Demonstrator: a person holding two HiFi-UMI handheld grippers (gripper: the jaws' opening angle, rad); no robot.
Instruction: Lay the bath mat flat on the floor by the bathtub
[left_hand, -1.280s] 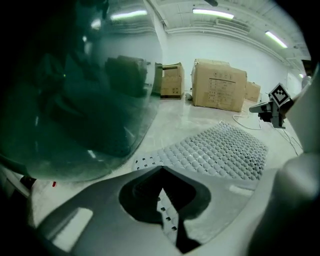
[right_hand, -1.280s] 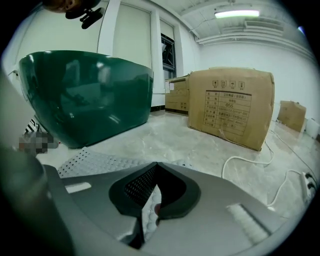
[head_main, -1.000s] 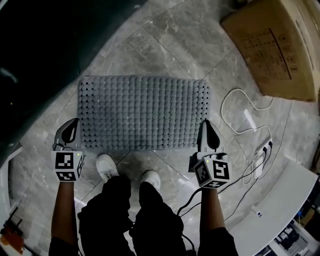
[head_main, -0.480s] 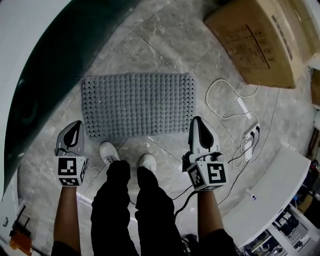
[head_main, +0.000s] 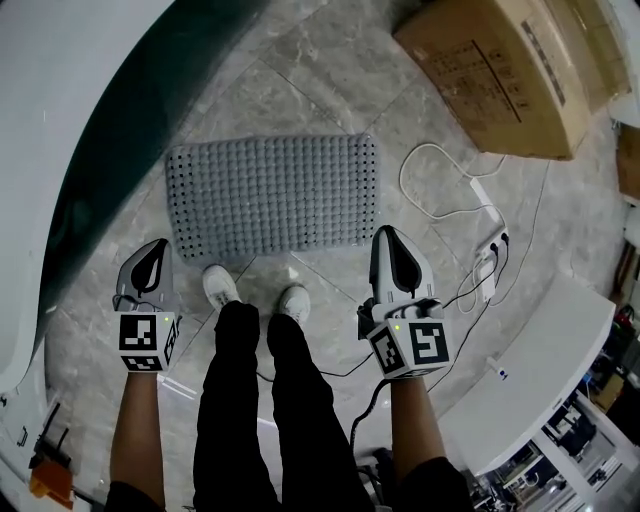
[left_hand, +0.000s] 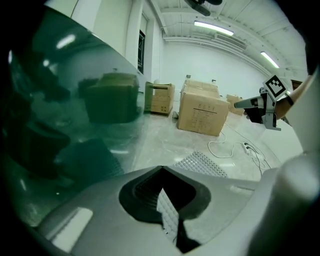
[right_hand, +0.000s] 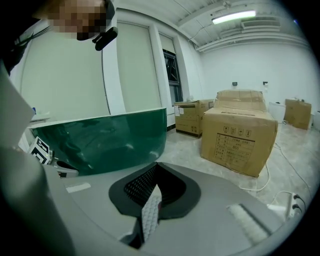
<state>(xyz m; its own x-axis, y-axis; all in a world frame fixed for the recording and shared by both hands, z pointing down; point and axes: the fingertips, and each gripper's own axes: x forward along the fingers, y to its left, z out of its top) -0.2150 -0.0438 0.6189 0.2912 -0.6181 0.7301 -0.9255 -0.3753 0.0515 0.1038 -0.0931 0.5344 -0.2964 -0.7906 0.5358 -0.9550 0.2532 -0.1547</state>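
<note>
Both forearms reach down and forward, one on either side of the person's legs. Each hand holds its tool with the marker cube (head_main: 145, 342) nearest the body and the tips angled down toward the floor (head_main: 300, 80). The left gripper (head_main: 155, 248) hangs just outside the left shoe (head_main: 218, 286). The right gripper (head_main: 388, 236) hangs outside the right shoe (head_main: 293, 300). The two sit at about the same level in the head view and well apart from each other.

In the left gripper view the fingers (left_hand: 167, 212) are pressed together, the textured pads meeting with nothing between them. In the right gripper view the fingers (right_hand: 150, 212) are likewise closed pad to pad and carry nothing.

The bath mat (head_main: 270, 195) lies spread flat on the floor, ahead of and below both sets of fingertips. It fills the span between them, and neither touches it. Its near long edge sits just beyond the toes of the shoes. The short edge ahead of the left fingers lies just beside the dark green wall of the bathtub (head_main: 120, 130), which curves away to the outer side of the left gripper.

Ahead of the right fingers and off the mat's other short edge, a white cable (head_main: 440, 180) loops across the floor to a power strip (head_main: 487, 262). A cardboard box (head_main: 500, 70) stands farther on.
</note>
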